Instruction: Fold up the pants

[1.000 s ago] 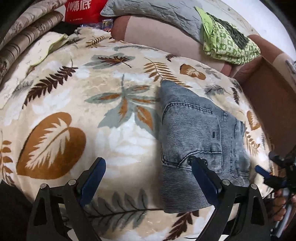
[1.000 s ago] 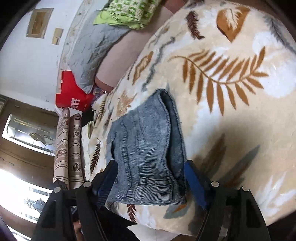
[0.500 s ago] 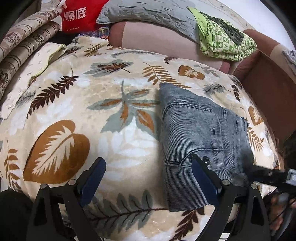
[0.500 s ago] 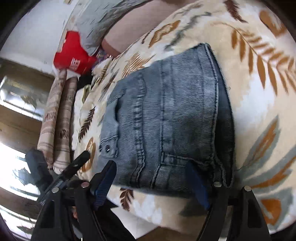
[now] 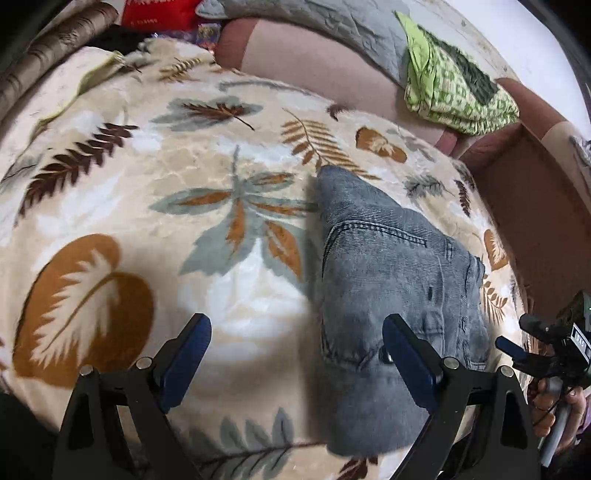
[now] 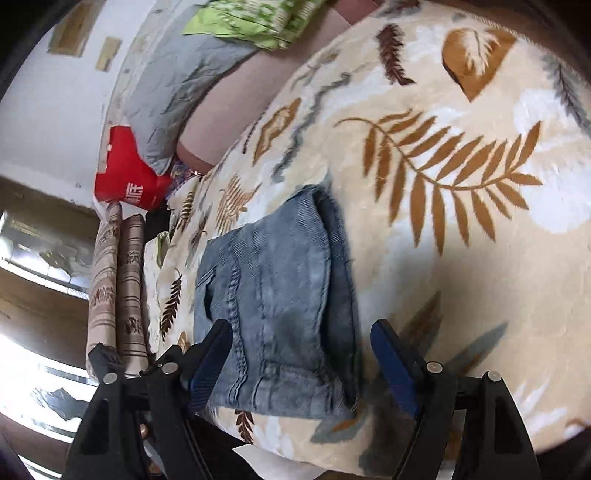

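The folded grey-blue corduroy denim pants (image 5: 399, 280) lie in a compact bundle on the right, near part of the cream leaf-print plush blanket (image 5: 147, 206). The left claw (image 5: 295, 354) and the right claw (image 6: 301, 354) hover spread wide, holding nothing. The cloth looks thick, soft and fairly heavy; the stitched waistband edge, nearest, seems the firmest hold.

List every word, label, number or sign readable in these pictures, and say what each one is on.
Red bag, right wrist view: white Chinese characters, cut off and blurred; the clearest looks like "底".
Red bag, left wrist view: a row of small white print, too blurred to read.
Right tool, small plate on its body: white marks, perhaps "DAS", too small to be sure.
Green patterned cloth: letter-like pattern, unreadable.
Folded pants: no label visible.
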